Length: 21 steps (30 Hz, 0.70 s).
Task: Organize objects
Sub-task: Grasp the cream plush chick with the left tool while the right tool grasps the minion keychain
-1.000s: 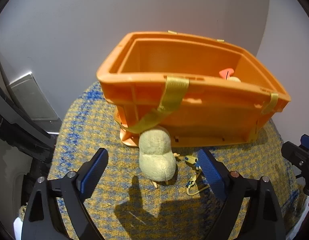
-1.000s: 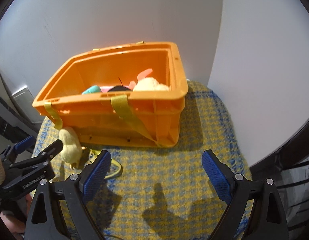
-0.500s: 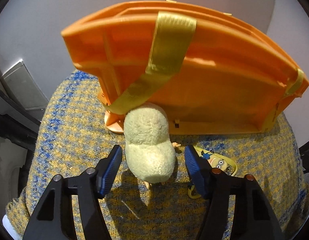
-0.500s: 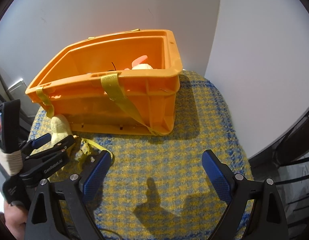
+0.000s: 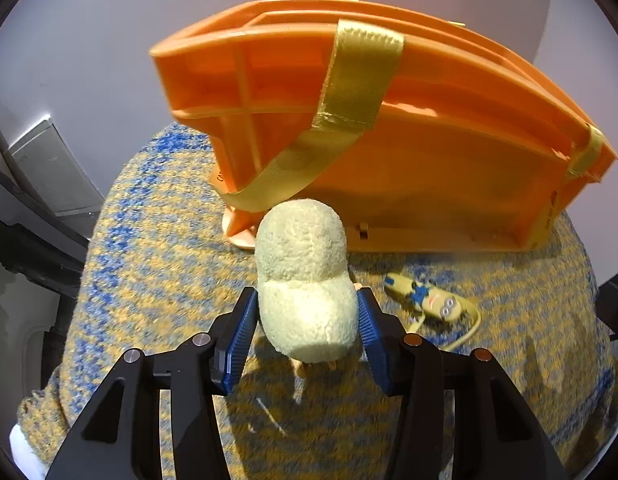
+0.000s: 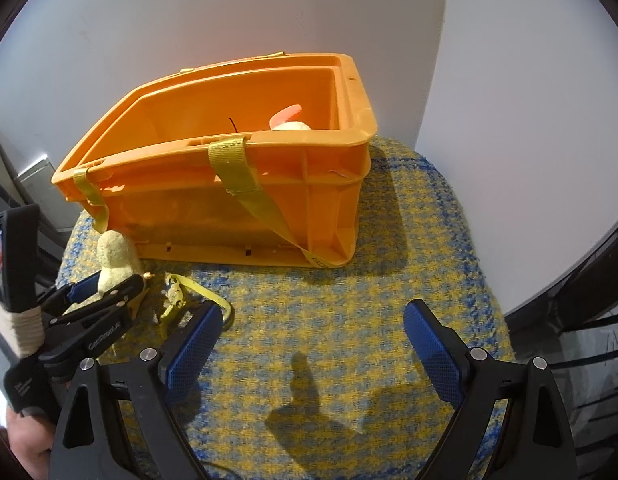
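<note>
Closing in from both sides, the left gripper [image 5: 307, 322] has its blue pads [image 5: 241, 332] against the flanks of a pale yellow plush [image 5: 305, 284], its jaws having just been drawing together with the toy between them; the fleece touches both pads, so the toy is grasped. The plush lies on a yellow-and-blue woven cloth [image 5: 149, 280], its far end just beside the base of an orange crate [image 5: 429, 184], under a yellow strap [image 5: 349, 88] that runs down the crate's wall. Just to the right of the plush, on the cloth, lies a small yellow keychain figure [image 5: 429, 300] with a yellow loop. The right gripper [image 6: 309, 344] hangs released, jaws wide apart over bare cloth, well apart from the plush. From its view the crate is open-topped and holds another pale plush [image 6: 293, 125] with an orange-pink piece [image 6: 287, 114] above it. A hand [image 6: 25, 440] shows at the lower left, under the left gripper's handle.
</note>
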{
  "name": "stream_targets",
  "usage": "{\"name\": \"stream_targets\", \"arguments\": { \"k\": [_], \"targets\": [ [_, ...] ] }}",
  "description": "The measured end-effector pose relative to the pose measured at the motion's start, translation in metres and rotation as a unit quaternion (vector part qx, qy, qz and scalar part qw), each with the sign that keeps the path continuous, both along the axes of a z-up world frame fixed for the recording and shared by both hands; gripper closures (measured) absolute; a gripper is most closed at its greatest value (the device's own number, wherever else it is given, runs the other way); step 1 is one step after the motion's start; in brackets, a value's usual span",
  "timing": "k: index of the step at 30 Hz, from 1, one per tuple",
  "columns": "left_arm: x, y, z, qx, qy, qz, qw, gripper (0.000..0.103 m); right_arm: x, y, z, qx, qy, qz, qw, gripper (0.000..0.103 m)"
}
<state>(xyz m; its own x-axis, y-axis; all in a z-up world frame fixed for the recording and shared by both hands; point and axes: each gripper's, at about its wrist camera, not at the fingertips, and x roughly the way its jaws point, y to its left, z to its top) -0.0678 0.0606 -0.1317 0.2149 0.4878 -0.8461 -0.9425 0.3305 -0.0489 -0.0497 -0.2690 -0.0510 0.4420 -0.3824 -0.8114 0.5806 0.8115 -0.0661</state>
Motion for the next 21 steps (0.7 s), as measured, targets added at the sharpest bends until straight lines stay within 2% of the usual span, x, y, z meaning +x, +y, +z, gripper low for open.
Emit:
{"name": "stream_targets", "arguments": {
  "k": [10, 16, 19, 21],
  "targets": [
    [-0.042, -0.028, 0.029, 0.030, -0.007, 0.021, 0.9993, 0.054, 0.021, 0.019, -0.009, 0.010, 0.002, 0.030, 0.999, 0.011],
    [-0.085, -0.039, 0.030, 0.033, -0.003, 0.056, 0.9979, 0.054, 0.044, 0.038, -0.022, 0.018, 0.006, 0.053, 0.998, 0.012],
    [-0.108, -0.030, 0.023, 0.024, -0.002, 0.068, 0.9974, 0.054, 0.055, 0.047, -0.028, 0.015, 0.010, 0.066, 0.998, 0.019],
    [-0.109, -0.026, 0.019, 0.019, -0.004, 0.075, 0.9970, 0.054, 0.062, 0.052, -0.034, 0.015, 0.014, 0.073, 0.997, 0.023]
  ]
}}
